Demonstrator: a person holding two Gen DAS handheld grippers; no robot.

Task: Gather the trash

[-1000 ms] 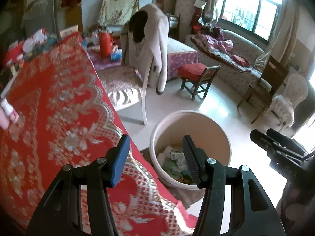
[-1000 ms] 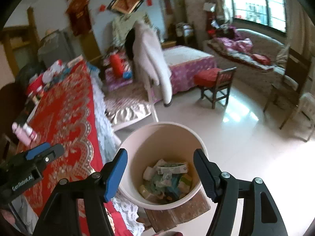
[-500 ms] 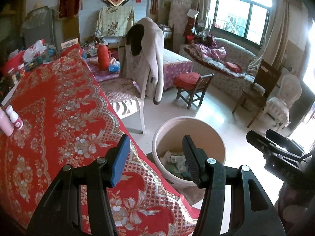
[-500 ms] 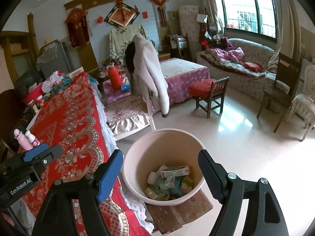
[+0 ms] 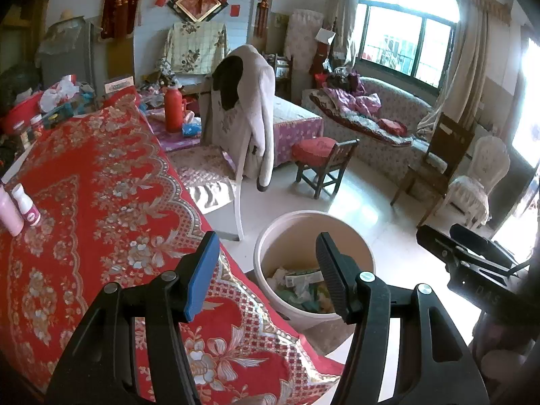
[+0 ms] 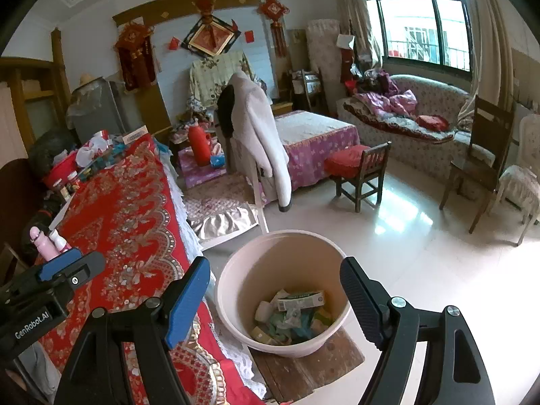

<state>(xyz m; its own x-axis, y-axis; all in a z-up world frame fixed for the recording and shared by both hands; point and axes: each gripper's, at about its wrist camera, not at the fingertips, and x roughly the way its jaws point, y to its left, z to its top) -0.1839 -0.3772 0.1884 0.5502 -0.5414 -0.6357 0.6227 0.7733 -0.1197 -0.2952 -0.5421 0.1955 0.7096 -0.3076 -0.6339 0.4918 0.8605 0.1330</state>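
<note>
- Plainly, from the left wrist: left claw (image 5: 266,246) roughly half open and empty, hanging over the edge of the red-clothed worktop (image 5: 101,185). Pale bucket (image 5: 314,214) on the floor just beyond, collected trash (image 5: 297,287) lying in its bottom.
- Risks on this side: knocking over the two pink bottles (image 5: 20,206) near the worktop's left edge when reaching back for more litter; catching the cloth's overhang on a finger and dragging it towards the bucket.
- From the right wrist: right claw (image 6: 275,266) spread wide, nothing between its fingers, poised above the bucket (image 6: 287,234). Trash (image 6: 290,314) plain inside, a flat carton on crumpled wrappers.
- Risks on this side: bucket perched on a worn wooden board (image 6: 303,368), so easily tipped and spilled by a nudge on the rim; possible clash with the left claw (image 6: 50,280) close alongside.
</note>
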